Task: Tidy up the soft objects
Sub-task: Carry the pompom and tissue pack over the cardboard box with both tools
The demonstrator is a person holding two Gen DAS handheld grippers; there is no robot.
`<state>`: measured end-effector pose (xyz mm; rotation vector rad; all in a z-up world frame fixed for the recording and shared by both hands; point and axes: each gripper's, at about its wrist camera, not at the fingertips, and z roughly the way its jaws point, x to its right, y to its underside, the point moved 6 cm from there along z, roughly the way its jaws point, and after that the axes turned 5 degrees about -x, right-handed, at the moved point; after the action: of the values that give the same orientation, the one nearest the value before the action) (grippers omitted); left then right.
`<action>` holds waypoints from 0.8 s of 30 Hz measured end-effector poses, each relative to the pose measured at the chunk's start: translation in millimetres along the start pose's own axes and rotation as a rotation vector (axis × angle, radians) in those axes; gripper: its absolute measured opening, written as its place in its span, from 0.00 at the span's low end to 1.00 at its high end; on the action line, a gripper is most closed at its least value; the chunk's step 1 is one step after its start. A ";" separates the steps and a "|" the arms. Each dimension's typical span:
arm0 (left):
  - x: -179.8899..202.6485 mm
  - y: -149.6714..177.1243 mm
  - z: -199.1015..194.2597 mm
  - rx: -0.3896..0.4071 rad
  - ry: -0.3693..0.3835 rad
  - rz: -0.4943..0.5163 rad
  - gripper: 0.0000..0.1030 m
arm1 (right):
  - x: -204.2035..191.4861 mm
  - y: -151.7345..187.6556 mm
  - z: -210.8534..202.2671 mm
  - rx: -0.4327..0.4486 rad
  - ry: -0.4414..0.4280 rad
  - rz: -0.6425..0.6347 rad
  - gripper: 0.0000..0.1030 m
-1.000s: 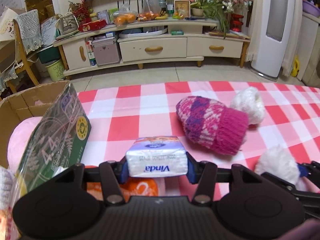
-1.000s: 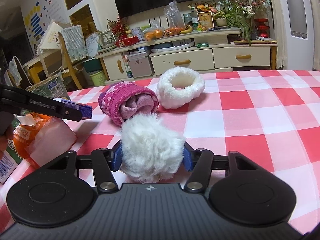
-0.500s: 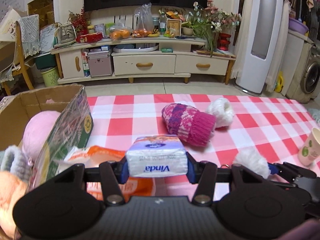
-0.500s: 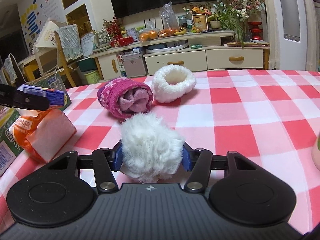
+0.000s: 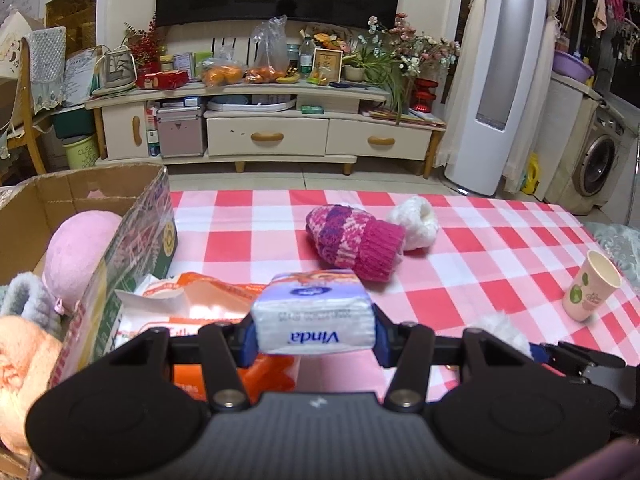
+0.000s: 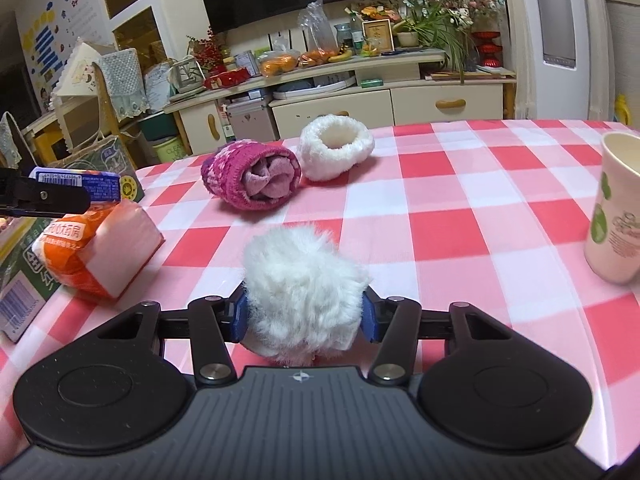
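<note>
My left gripper (image 5: 314, 338) is shut on a white and blue Vinda tissue pack (image 5: 316, 320), held above the table beside the cardboard box (image 5: 100, 200). The box holds a pink plush ball (image 5: 78, 254) and other soft items. My right gripper (image 6: 304, 316) is shut on a white fluffy ball (image 6: 304, 288) just above the checked cloth. A pink knitted hat (image 6: 252, 180) and a white fluffy cuff (image 6: 336, 148) lie further back. The left gripper with the pack shows in the right wrist view (image 6: 76, 188).
An orange tissue pack (image 6: 96, 250) lies beside the box on the red checked tablecloth (image 6: 460, 208). A paper cup (image 6: 616, 208) stands at the right. A TV cabinet (image 5: 272, 132) and a white tower fan (image 5: 496, 80) are beyond the table.
My left gripper has pulled back and risen with the tissue pack, so the box and more of the table show. My right gripper has drawn back slightly with the fluffy ball; the cup came into view.
</note>
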<state>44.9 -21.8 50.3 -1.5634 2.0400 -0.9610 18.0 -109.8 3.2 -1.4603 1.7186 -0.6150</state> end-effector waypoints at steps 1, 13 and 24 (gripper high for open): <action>-0.9 -0.1 -1.9 0.003 0.006 -0.002 0.50 | -0.7 1.7 -3.0 -0.003 0.000 0.004 0.62; -17.5 -6.0 -28.4 0.051 0.044 -0.016 0.50 | -11.0 5.2 -39.7 -0.011 -0.002 0.056 0.62; -46.5 -13.7 -49.5 0.107 0.028 -0.050 0.50 | -27.0 -11.4 -66.7 0.017 -0.030 0.094 0.62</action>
<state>34.7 34.2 89.7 -1.5592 1.9422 -1.0980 -28.2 -94.4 57.4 -1.3619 1.7440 -0.5540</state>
